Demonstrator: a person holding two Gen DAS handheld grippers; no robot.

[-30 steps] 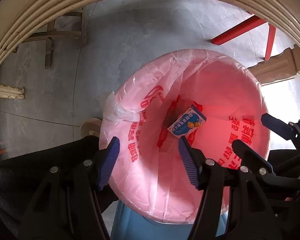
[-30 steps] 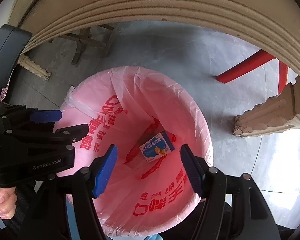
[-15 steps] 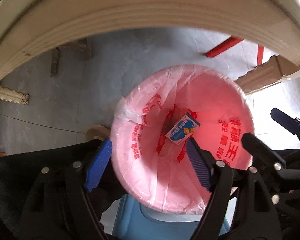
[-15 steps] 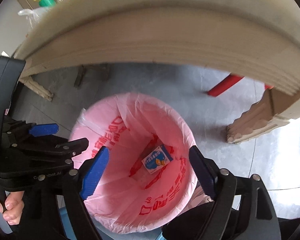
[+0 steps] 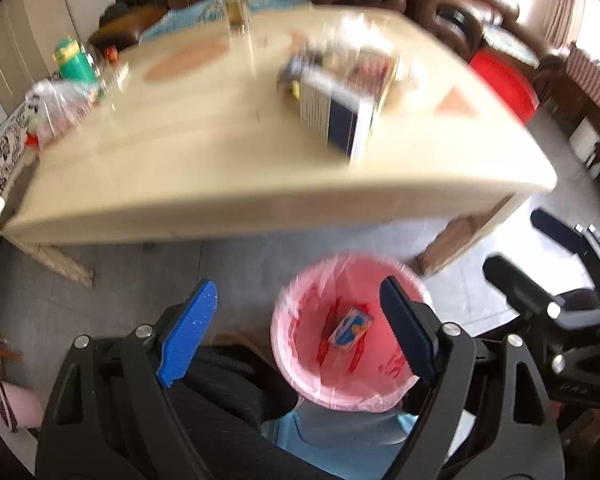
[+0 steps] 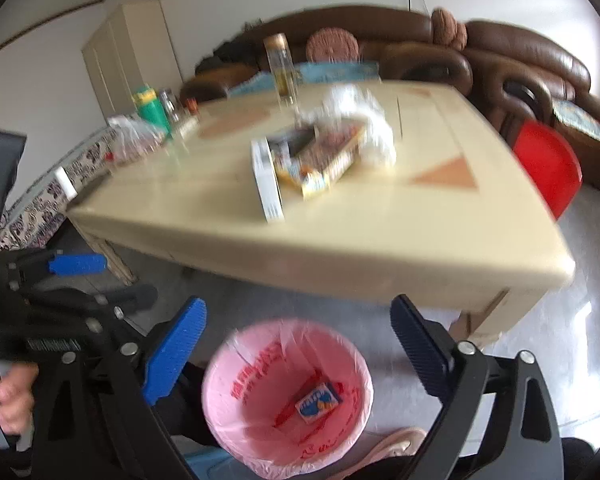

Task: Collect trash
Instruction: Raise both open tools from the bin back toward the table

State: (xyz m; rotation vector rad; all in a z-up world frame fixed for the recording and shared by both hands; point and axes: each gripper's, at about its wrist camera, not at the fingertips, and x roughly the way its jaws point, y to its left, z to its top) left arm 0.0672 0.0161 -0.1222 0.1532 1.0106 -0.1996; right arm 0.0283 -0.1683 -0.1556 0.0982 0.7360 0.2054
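Observation:
A bin with a pink liner (image 5: 384, 384) (image 6: 228, 400) stands on the floor below the table edge. A small blue and white carton (image 5: 350, 328) (image 6: 318, 402) lies at its bottom. My left gripper (image 5: 300, 336) is open and empty above the bin. My right gripper (image 6: 300, 356) is open and empty above the bin, beside the left one. On the beige table (image 5: 204, 152) (image 6: 400, 216) lie a white and dark box (image 5: 336, 120) (image 6: 266, 178), a snack box (image 6: 320, 160) and crumpled white plastic (image 6: 364, 120). Both views are blurred.
A tall clear bottle (image 6: 282, 68), a green bottle (image 6: 150, 110) and a plastic bag (image 5: 58, 108) stand at the table's far side. A red chair (image 6: 548, 164) is at the right. A brown sofa (image 6: 500, 60) is behind. Grey floor surrounds the bin.
Both grippers have risen from just over the bin to well above it. The table top and its objects have come into view. The carton stays in the bin.

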